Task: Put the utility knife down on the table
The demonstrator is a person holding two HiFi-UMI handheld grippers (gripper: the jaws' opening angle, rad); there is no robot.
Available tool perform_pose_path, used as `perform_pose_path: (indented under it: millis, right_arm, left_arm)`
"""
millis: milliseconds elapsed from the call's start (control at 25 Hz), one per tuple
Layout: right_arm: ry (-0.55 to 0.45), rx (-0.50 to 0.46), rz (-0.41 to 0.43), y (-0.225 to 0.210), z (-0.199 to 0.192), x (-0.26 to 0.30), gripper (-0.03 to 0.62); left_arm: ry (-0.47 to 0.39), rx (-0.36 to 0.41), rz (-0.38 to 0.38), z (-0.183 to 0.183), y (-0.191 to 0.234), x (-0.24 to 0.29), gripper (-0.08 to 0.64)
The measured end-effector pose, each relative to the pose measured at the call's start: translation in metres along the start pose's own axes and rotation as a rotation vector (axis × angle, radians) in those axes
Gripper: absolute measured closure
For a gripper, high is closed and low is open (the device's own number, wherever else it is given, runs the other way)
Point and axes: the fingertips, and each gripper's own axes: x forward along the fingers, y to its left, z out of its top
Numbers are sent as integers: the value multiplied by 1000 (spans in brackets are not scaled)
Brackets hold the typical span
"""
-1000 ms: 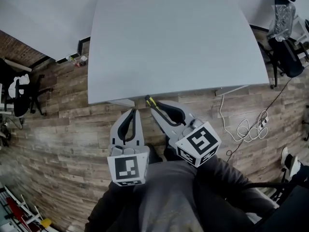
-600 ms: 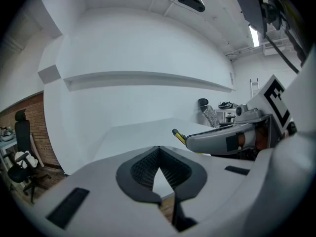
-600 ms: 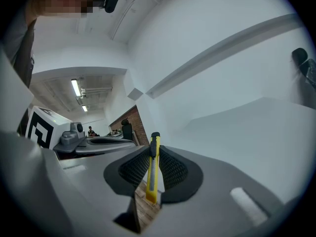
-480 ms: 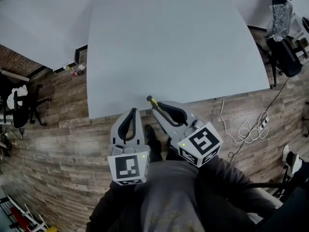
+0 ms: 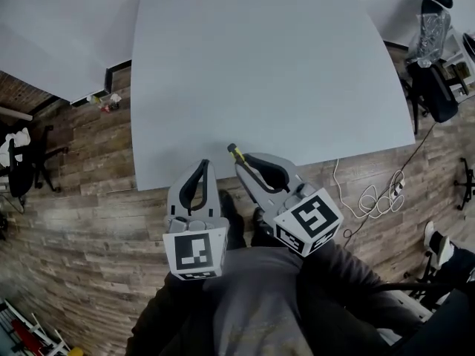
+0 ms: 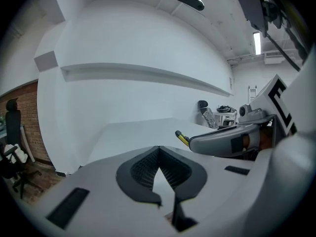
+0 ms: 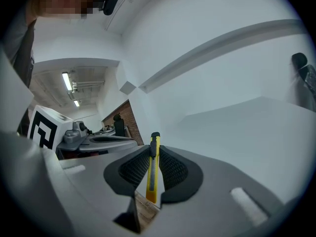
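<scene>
right gripper (image 7: 154,154) pinches knife (image 7: 152,174) mid-body, tip poking out over near table (image 5: 260,73) edge, not yet down. left gripper (image 6: 159,152) pressed together, empty. knife judged light, stiff, smooth plastic; hold flat sides, clear of blade end.

No print can be read (the marker cubes (image 5: 195,252) bear only black-and-white squares).

Wood-plank floor (image 5: 74,221); white cable (image 5: 369,197) coiled on it, right; black chair (image 5: 434,95) upper right; second chair (image 5: 18,165) far left.
</scene>
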Motion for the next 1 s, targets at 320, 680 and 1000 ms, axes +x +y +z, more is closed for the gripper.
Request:
perform_pose_path:
  millis: [320,680,1000]
  right_arm:
    - [5,-3,0,-5,7,31,532]
    - [29,-28,-3,-3,18,77,532]
    - [15,-38,-34,-11,36,98,532]
  left_arm:
    - [-6,-11,11,1,28,13,557]
    - [-30,-44,7,4,70,30,557]
    - [-24,-19,-33,19,89,48,557]
